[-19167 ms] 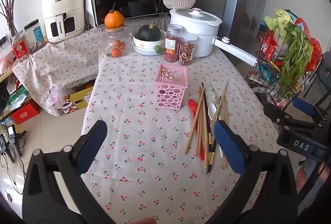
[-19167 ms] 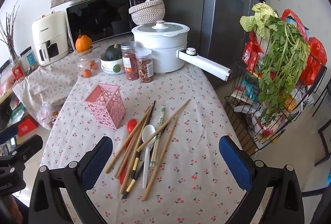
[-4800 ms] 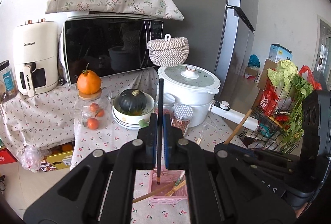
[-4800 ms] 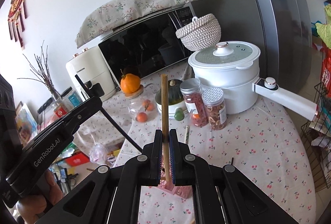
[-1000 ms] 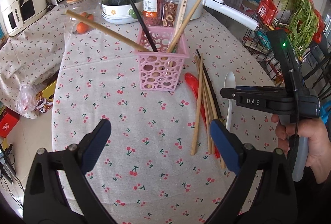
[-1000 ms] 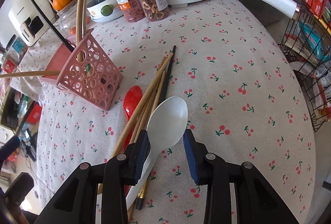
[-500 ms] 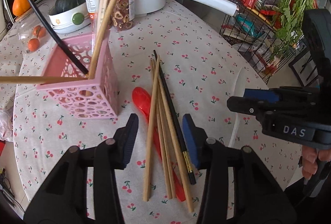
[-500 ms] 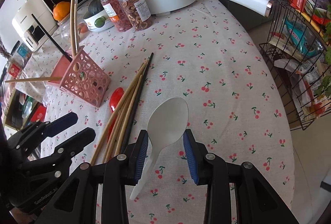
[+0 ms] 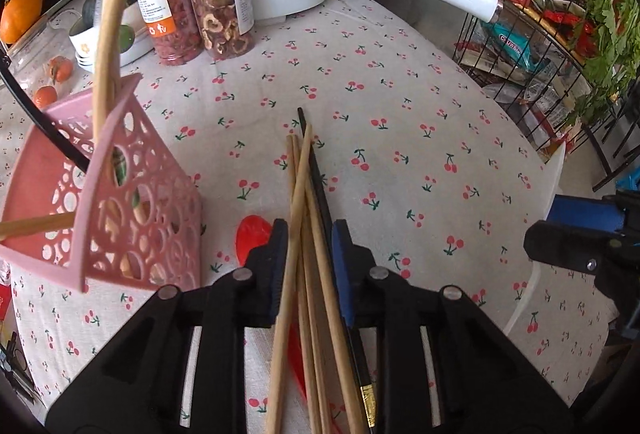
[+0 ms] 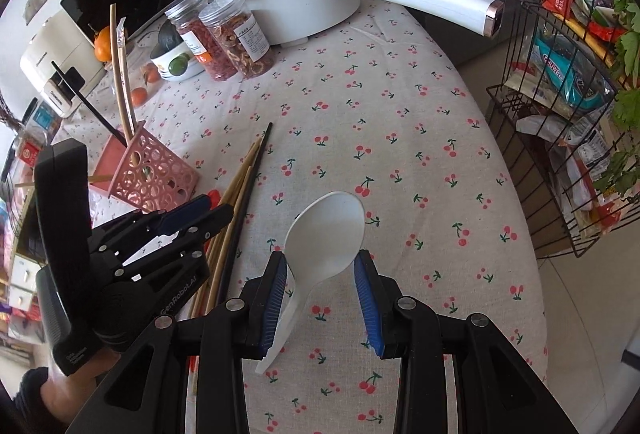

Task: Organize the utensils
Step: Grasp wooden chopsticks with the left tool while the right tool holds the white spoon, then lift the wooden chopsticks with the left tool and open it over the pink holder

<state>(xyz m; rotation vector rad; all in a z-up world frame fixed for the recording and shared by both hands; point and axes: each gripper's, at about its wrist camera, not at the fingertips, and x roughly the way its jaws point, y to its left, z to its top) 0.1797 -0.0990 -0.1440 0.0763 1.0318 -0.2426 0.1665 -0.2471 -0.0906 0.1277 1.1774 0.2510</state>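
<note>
- In the left wrist view, at nine o'clock, we see the pink perforated plastic basket (image 9: 120,209) on the cherry-print tablecloth (image 9: 400,137), with pale wooden chopsticks (image 9: 105,33) and one black chopstick (image 9: 36,121) already leaning in it.
- Just beside the basket, our left gripper (image 9: 308,266) is closing its jaws round the bundle of loose bamboo and black chopsticks (image 9: 304,193) at six o'clock; the sticks lie between the pads, which look about to touch them. A glossy red plastic spoon (image 9: 252,234) lies under the bundle.
- In the right wrist view, our right gripper (image 10: 320,290) holds the smooth white plastic soup spoon (image 10: 328,230) by the edges of its bowl, jaws partly open, bowl pointing to twelve o'clock.
- We judge the step to be gathering the remaining chopsticks. Next, the round, slippery sticks need a firm squeeze, a lift, and a carry toward the basket at nine o'clock.
</note>
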